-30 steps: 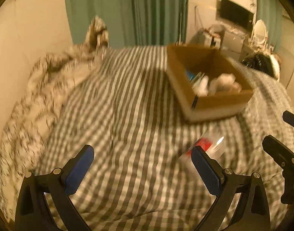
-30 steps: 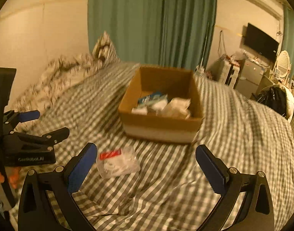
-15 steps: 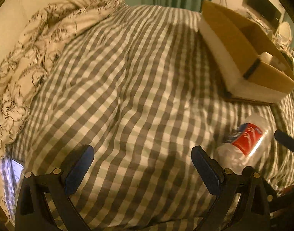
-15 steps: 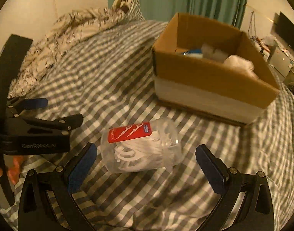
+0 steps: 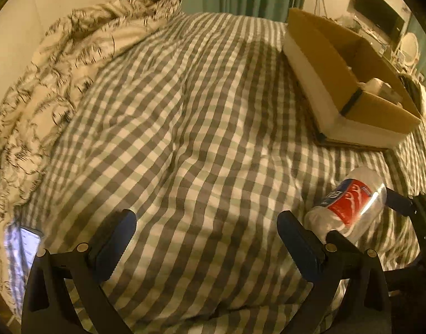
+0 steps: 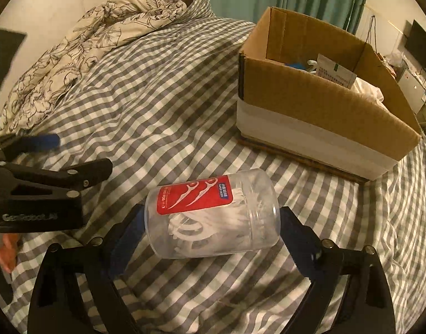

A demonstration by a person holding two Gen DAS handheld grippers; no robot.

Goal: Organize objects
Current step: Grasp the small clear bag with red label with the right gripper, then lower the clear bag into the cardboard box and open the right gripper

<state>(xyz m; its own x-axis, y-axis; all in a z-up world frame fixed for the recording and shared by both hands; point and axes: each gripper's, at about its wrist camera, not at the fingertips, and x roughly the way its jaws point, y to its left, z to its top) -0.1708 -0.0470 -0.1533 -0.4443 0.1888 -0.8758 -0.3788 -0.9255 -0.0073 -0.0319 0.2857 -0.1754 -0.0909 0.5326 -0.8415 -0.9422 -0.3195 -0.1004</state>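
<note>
Now that my right gripper [image 6: 210, 233] has dropped low over the checked bedspread [image 6: 157, 105], the clear jar of floss picks [image 6: 213, 217] lies on its side squarely between its fingers [image 6: 299, 239], where half a second ago it sat ahead of them with a clear gap all round. Each blue pad sits right at one end of the jar, and I judge them to be touching or all but touching it, though I cannot tell whether they have clenched enough to carry it; the jar looks to rest on the bed. My left gripper [image 5: 204, 245] hangs released with nothing between its fingers, the jar just outside its right finger. Beyond and to the right of my right fingers sits the open cardboard box [image 6: 324, 103], already holding a few packets. Getting the jar framed means the grasp is the step in hand, and lifting it into the box should follow.
</note>
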